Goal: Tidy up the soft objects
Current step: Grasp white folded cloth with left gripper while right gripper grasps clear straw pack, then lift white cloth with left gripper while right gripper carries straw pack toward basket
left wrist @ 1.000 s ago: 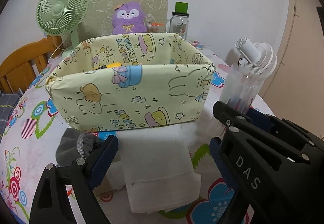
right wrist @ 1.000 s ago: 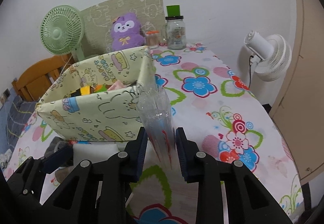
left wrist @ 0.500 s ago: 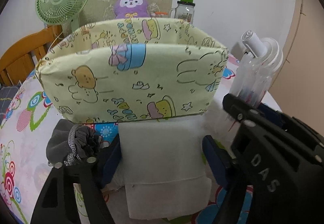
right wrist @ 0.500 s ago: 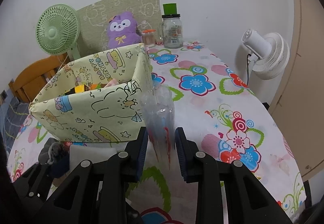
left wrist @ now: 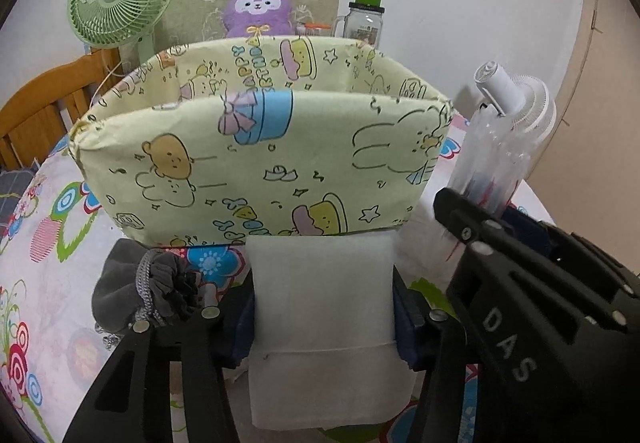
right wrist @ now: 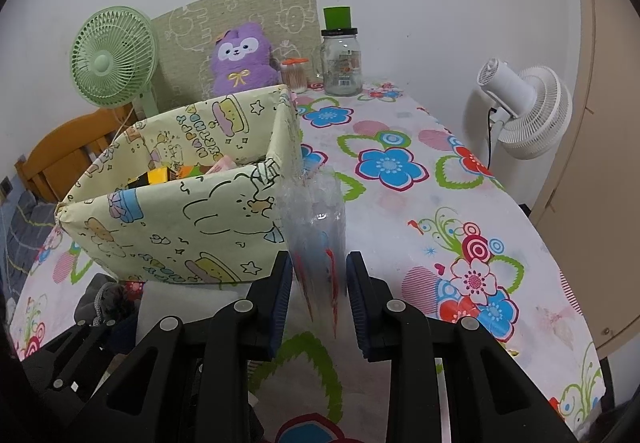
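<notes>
A folded white foam sheet (left wrist: 324, 307) lies flat on the flowered tablecloth (right wrist: 420, 203), its far edge touching the near wall of the yellow cartoon-print box (left wrist: 256, 167). The left gripper (left wrist: 324, 303) straddles the sheet, its jaws closing, with the blue pads right at the sheet's two side edges; whether they already press on it is not clear.

The right gripper (right wrist: 318, 283) is nearly closed on a crumpled clear plastic bag (right wrist: 316, 227) with red markings, which stands upright between the pads, just beside the box's right corner. In the left wrist view the same bag (left wrist: 492, 167) rises above the right gripper's black frame.

Just left of the foam sheet, a grey drawstring pouch (left wrist: 140, 287) sits slumped on the cloth, touching the outer side of the left finger. The box stands directly ahead of both grippers, and a few coloured things show inside it in the right wrist view.

Beyond the box are a purple plush toy (right wrist: 240, 59), a green fan (right wrist: 114, 59), a glass jar with a green lid (right wrist: 342, 63) and a small orange-lidded container (right wrist: 295, 75). A white fan (right wrist: 528, 111) stands off the table's right edge, and a wooden chair (left wrist: 44, 103) at the left.
</notes>
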`<state>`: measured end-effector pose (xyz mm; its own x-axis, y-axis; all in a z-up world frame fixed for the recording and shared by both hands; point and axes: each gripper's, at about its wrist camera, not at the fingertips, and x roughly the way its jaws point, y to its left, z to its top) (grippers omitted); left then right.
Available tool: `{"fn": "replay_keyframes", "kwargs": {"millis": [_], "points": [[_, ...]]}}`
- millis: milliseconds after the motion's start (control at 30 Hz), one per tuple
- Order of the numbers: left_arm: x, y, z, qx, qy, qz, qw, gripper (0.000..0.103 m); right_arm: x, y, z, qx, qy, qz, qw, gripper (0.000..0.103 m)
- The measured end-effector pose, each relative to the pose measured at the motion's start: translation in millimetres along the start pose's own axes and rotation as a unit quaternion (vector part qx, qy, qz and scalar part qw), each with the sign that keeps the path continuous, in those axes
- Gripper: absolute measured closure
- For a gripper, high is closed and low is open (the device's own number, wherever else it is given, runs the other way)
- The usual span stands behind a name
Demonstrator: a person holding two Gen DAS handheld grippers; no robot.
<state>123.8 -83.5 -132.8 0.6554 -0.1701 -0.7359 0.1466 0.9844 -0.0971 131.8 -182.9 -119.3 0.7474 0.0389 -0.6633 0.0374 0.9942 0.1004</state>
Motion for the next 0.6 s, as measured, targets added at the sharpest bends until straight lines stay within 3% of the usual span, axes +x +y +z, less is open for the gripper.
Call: {"fn": "replay_keyframes", "kwargs": {"millis": [600], "points": [[-42,2,1,0.011,-0.046,0.028,0.9985,0.046,-36,14,2,-0.001,-0.021,0.016,1.000,0.072]]}}
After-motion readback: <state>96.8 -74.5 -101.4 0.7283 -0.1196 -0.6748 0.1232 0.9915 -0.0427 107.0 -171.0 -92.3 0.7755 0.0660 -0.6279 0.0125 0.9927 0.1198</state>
